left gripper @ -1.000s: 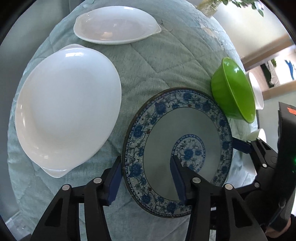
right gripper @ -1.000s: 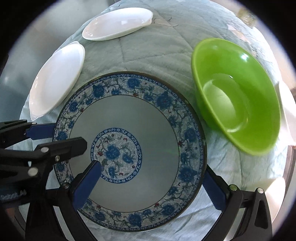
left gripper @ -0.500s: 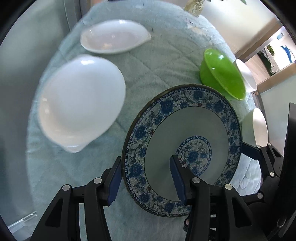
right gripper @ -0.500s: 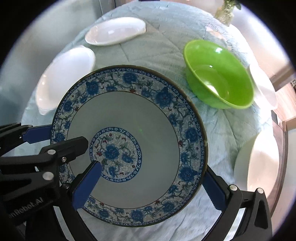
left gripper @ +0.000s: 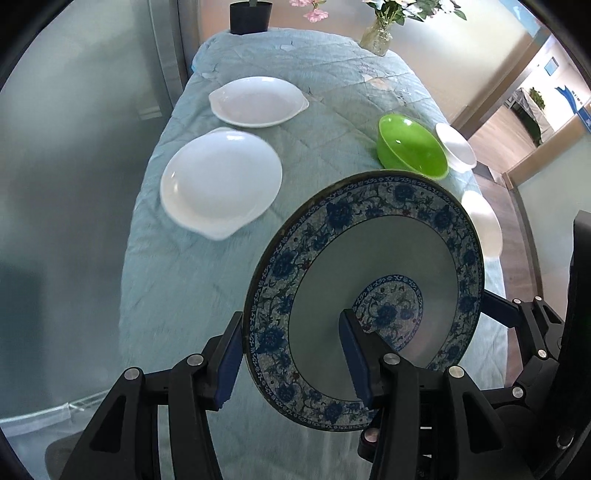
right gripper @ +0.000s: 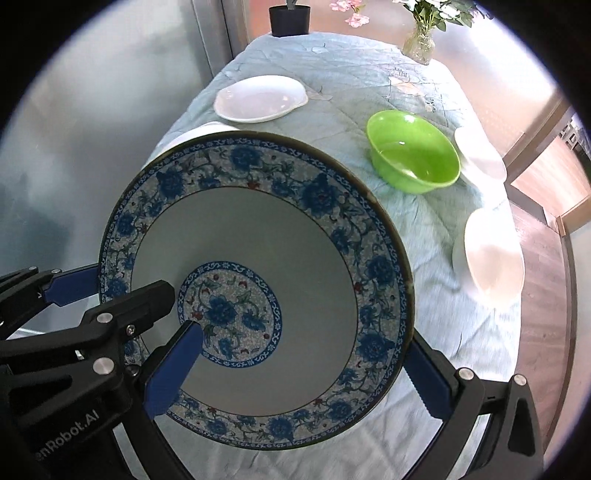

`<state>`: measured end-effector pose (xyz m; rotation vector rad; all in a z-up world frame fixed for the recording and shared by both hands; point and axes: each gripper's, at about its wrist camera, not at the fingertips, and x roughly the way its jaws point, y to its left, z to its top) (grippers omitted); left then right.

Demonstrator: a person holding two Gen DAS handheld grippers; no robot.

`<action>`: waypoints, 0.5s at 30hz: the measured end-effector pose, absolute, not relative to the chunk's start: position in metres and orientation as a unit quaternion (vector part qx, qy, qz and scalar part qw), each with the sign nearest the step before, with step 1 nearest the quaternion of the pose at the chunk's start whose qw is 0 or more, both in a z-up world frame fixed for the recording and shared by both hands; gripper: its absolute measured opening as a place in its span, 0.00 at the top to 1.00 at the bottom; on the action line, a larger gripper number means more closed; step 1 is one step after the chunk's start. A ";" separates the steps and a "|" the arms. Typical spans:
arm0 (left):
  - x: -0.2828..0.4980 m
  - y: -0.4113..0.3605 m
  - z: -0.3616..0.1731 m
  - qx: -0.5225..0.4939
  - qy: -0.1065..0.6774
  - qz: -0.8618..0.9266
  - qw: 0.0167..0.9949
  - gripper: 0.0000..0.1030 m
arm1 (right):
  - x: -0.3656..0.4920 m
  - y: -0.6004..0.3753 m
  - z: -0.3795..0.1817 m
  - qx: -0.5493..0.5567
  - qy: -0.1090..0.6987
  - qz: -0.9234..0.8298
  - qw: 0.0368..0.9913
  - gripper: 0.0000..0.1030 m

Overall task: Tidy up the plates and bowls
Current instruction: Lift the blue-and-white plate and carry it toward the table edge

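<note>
A blue-and-white floral plate [left gripper: 373, 288] [right gripper: 266, 266] is held in the air above the near end of the table. My left gripper [left gripper: 291, 358] is shut on its left rim, one finger under it and one inside. My right gripper [right gripper: 299, 373] is shut on its right rim the same way. Two white handled dishes [left gripper: 221, 181] [left gripper: 258, 100] lie on the left of the table. A green bowl [left gripper: 412, 146] [right gripper: 413, 157] sits on the right, with a white bowl [left gripper: 456, 146] beside it and another white dish [right gripper: 493, 254] nearer.
The table is covered by a light teal quilted cloth [left gripper: 332, 92]. A glass vase with flowers [left gripper: 376, 35] and a black pot [left gripper: 249, 16] stand at the far end. A grey glass wall [left gripper: 74, 147] runs along the left. Wooden floor [right gripper: 543, 177] lies to the right.
Both grippers have lifted the floral plate off the table and pulled back and up. The dishes and the green bowl now look smaller and farther away.
</note>
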<state>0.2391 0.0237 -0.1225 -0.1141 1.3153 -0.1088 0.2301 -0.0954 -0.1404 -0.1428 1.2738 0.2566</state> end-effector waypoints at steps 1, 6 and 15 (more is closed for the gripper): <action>0.230 0.026 -0.120 -0.050 0.612 -0.051 0.788 0.55 | 0.219 -0.094 -0.137 -0.064 0.595 0.119 0.792 0.00; 0.184 0.044 -0.115 -0.041 0.624 -0.047 0.779 0.55 | 0.177 -0.086 -0.130 -0.053 0.612 0.110 0.782 0.00; 0.129 0.078 -0.147 -0.047 0.659 -0.047 0.749 0.55 | 0.129 -0.062 -0.162 -0.035 0.657 0.105 0.746 0.00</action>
